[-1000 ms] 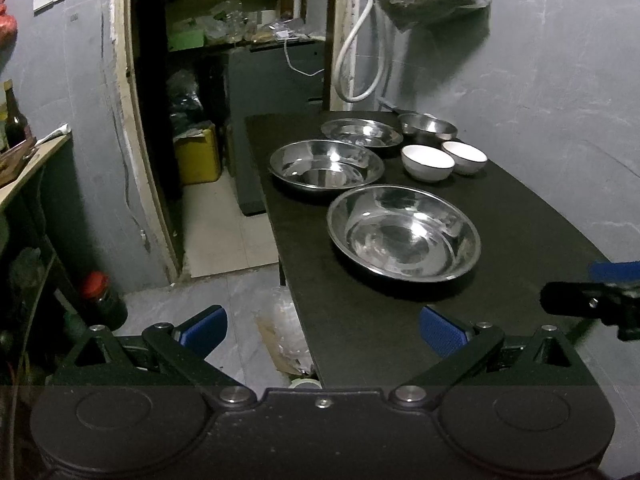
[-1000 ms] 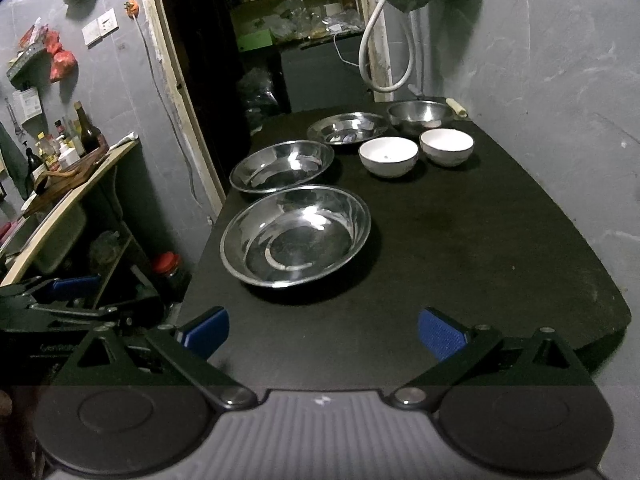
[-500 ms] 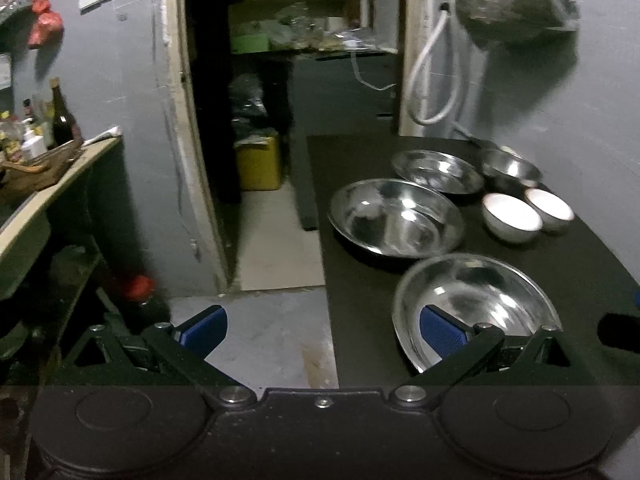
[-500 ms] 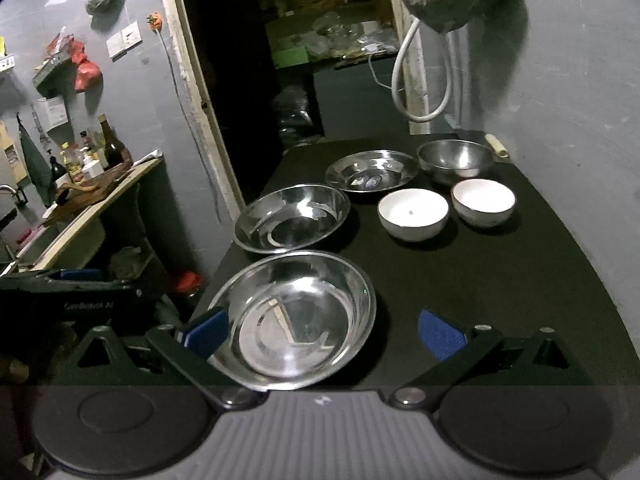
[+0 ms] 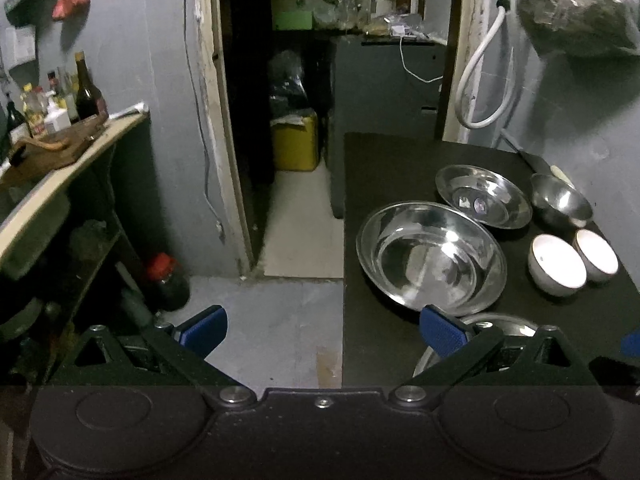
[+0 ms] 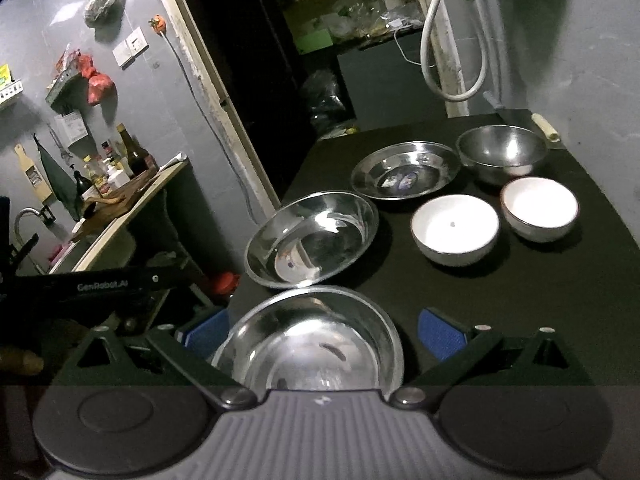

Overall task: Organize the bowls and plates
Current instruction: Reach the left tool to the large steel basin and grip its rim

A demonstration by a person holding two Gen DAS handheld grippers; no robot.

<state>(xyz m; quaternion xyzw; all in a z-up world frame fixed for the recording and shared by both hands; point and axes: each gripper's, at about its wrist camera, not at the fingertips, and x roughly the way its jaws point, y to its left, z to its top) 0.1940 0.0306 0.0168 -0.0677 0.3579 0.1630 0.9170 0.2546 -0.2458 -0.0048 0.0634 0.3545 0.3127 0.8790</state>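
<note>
Three steel plates [image 6: 312, 236], one steel bowl [image 6: 502, 152], two white bowls [image 6: 456, 226].

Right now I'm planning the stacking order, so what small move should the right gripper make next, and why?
Probably ease the right gripper down and close on the near rim of the nearest steel plate. Its open jaws already straddle that plate, nothing is held, and the second steel plate sits just beyond, a likely spot to stack it.
</note>
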